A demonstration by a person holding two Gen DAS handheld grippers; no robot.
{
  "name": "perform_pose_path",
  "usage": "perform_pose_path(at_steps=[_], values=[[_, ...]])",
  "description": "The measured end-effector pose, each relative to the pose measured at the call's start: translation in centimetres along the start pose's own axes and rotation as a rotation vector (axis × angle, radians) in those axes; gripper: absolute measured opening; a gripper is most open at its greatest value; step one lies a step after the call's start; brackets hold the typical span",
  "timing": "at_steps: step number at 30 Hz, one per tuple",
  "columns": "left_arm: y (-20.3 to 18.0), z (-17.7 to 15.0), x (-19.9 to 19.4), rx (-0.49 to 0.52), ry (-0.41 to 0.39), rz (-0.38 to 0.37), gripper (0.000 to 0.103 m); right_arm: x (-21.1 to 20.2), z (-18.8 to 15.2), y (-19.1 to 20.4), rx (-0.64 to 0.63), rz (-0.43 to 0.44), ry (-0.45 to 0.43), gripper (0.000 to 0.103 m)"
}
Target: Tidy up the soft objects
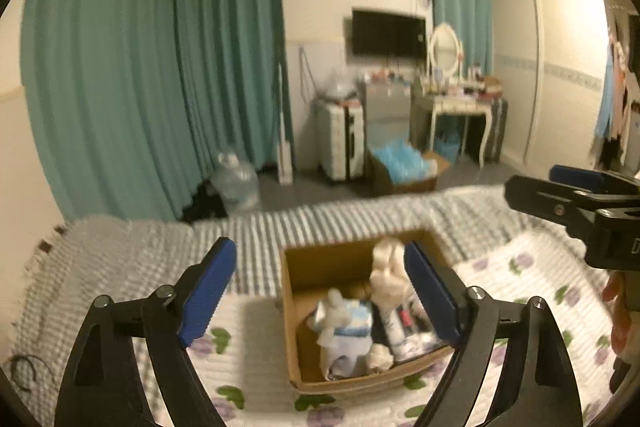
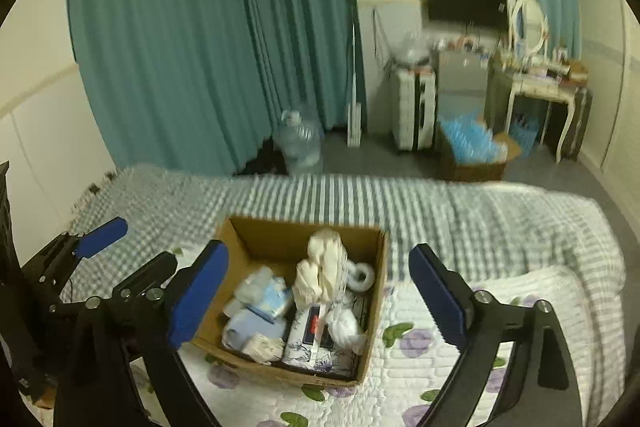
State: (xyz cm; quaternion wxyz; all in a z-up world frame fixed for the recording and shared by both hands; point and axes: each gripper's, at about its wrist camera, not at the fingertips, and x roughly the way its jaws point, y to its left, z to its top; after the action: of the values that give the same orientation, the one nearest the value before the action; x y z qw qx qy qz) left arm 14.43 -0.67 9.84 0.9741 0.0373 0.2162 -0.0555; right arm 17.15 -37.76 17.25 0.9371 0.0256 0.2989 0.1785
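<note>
Both sets of jaws fill the bottom of their own views, and both are spread wide with nothing in them. Left gripper [image 1: 320,291] has its blue pads well apart, and the cardboard box [image 1: 294,303] sits on the bed beyond them, showing through the right half of the gap; the right pad overlaps the box's right side in the picture, but I can't tell if it actually touches. Right gripper [image 2: 318,293] is the same story: pads released, the box [image 2: 376,303] framed between them, the left pad lined up over the box's left wall. You can also spot the left gripper [image 2: 102,237] off at the left edge of the right wrist view, and the right gripper [image 1: 568,195] poking in at the right edge of the left wrist view.

Going by size: the bed [image 2: 500,219] has a grey checked cover, with a white quilt [image 2: 420,359] with purple flowers on top, and the box stands on that quilt. Inside the box there's a cream plush toy [image 2: 322,267] standing tallest, a pale blue bundle [image 2: 264,297], a floral-print pack [image 2: 308,347], and a knotted white cloth [image 2: 344,327]. It's all a bit blurry, so the smaller bits are hard to name.
</note>
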Motion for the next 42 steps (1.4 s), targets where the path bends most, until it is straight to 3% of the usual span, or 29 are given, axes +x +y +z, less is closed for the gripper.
perform_pose_path(at_steps=[4,6,12,19,27,34,38,42], values=[[0.2,2.1,-5.3,-0.004,-0.083,0.013,0.088,-6.6,1.8,1.4,-0.03,-0.026,-0.099,0.1],[0.3,2.9,-8.3,-0.003,-0.129,0.028,0.098,-10.3,2.5,2.2,-0.052,-0.04,-0.157,0.101],[0.5,2.3,-14.7,0.023,-0.245,0.067,0.099,-18.1,2.2,3.5,-0.091,-0.067,-0.263,0.102],[0.5,-0.7,-16.3,0.044,-0.292,0.09,0.099,-22.6,-1.0,4.1,-0.112,-0.082,-0.339,0.102],[0.5,-5.4,-13.4,0.046,-0.255,0.082,0.099,-20.8,-5.7,3.4,-0.094,-0.07,-0.324,0.102],[0.9,-10.9,-8.0,0.011,-0.189,0.085,0.099,-12.9,-11.8,2.1,-0.017,0.002,-0.229,0.102],[0.6,-12.8,-6.4,0.018,-0.107,0.064,0.099,-9.3,-14.0,2.3,-0.038,-0.022,-0.174,0.102],[0.4,-13.5,-6.2,0.019,-0.096,0.066,0.099,-7.7,-15.0,2.8,-0.068,-0.04,-0.145,0.102]])
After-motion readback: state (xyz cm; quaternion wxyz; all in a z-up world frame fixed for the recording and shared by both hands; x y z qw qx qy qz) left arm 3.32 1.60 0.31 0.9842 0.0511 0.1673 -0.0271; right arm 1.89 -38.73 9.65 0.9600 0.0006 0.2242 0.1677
